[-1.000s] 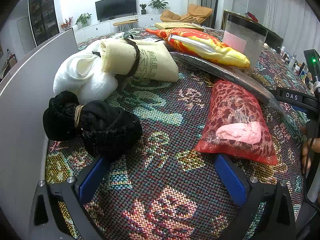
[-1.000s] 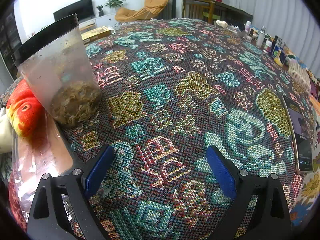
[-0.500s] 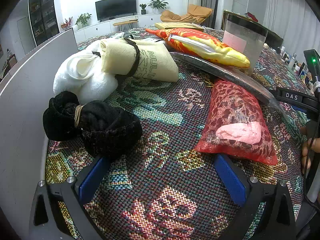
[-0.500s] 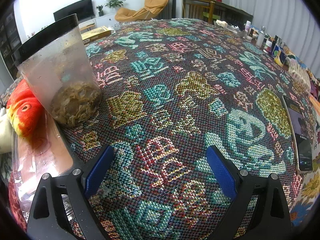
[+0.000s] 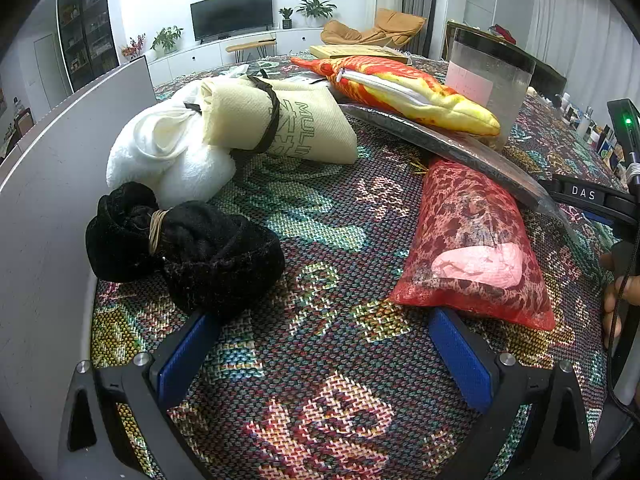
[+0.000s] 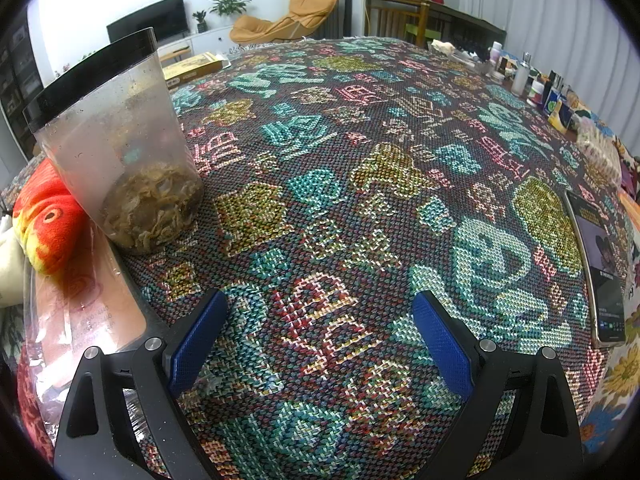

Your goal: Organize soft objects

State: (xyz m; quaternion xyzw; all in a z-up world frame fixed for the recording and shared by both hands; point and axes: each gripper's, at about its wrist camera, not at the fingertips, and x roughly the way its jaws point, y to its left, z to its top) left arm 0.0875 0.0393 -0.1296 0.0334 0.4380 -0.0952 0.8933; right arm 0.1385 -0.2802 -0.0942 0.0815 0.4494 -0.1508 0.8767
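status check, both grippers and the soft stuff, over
Left gripper open, empty, low over the cloth. Right gripper open, empty. Black bundle by the left finger, red mesh bag by the right one, neither held. Clear jar left of the right gripper.

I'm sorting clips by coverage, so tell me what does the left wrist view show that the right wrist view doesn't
Only the left wrist view shows the black bundle, the white towel roll, the cream pillow and the whole red mesh bag.

Only the right wrist view shows the phone and the bottles along the far edge.

Both show the clear container, the orange fish plush, the patterned tablecloth, and open jaws holding nothing.
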